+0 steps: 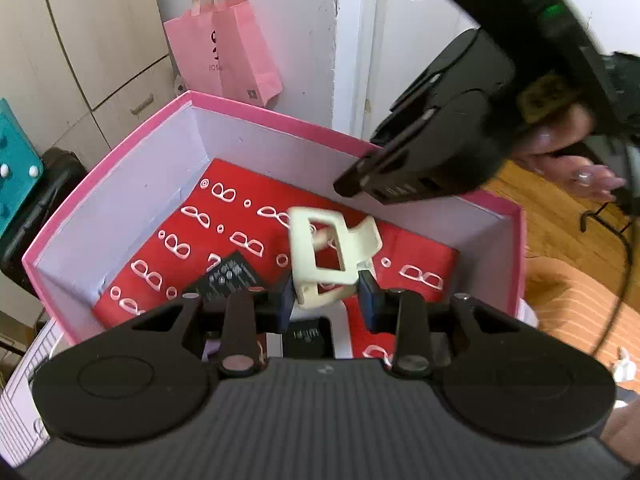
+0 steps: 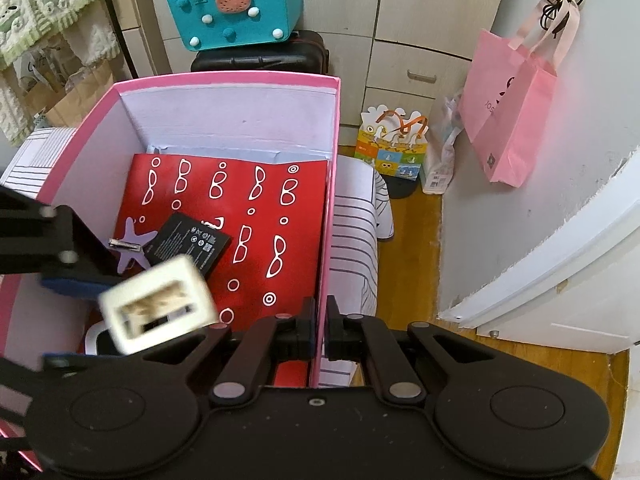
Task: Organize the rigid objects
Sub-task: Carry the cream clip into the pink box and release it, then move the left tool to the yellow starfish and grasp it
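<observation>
A pink box (image 1: 120, 168) with white inner walls holds a red patterned sheet (image 1: 160, 264), a black flat battery (image 1: 230, 276) and a purple star clip (image 2: 130, 246). My left gripper (image 1: 326, 300) is shut on a cream hair claw clip (image 1: 324, 256) and holds it over the box. The clip shows blurred in the right wrist view (image 2: 158, 304). My right gripper (image 2: 320, 332) is shut and empty, its fingers astride the box's right wall (image 2: 330, 200). It also shows in the left wrist view (image 1: 420, 160), above the box's far wall.
A pink paper bag (image 2: 516, 108) hangs on the wall at right. A teal bag (image 2: 236, 12) sits on a black case (image 2: 280, 56) behind the box. A small colourful gift bag (image 2: 392, 148) stands on the wooden floor. A striped cloth (image 2: 356, 240) lies under the box.
</observation>
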